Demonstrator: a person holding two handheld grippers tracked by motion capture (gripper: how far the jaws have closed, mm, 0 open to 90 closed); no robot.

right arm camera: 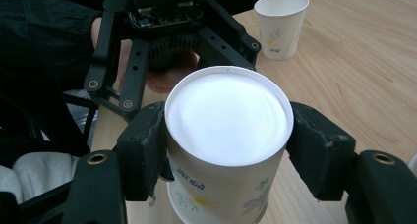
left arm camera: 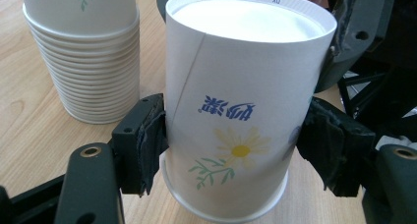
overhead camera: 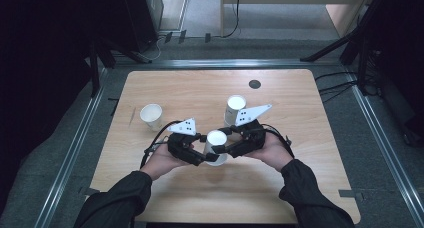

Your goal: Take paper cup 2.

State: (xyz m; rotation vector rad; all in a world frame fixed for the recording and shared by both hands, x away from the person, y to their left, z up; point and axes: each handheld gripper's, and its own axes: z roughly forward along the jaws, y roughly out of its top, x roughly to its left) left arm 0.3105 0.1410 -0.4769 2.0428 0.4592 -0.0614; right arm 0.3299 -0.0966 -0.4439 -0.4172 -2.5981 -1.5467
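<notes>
A white paper cup [overhead camera: 216,147] with a daisy print stands upside down near the middle of the table, its flat base up [left arm camera: 246,86] [right arm camera: 226,118]. My left gripper [overhead camera: 202,155] is shut on its lower wall, pads [left arm camera: 147,140] pressed in on both sides. From the opposite side my right gripper [overhead camera: 227,148] is shut on the same cup just below the base, with its pads [right arm camera: 147,145] against the wall. The right gripper's frame [left arm camera: 354,32] shows behind the cup, and the left gripper's frame [right arm camera: 167,32] faces the right gripper view.
A tall stack of nested, upside-down paper cups [overhead camera: 234,108] [left arm camera: 83,62] stands just behind the held cup. One upright cup [overhead camera: 151,115] [right arm camera: 281,22] sits at the left. The wooden table [overhead camera: 280,188] has a black round plug [overhead camera: 254,84] near its far edge.
</notes>
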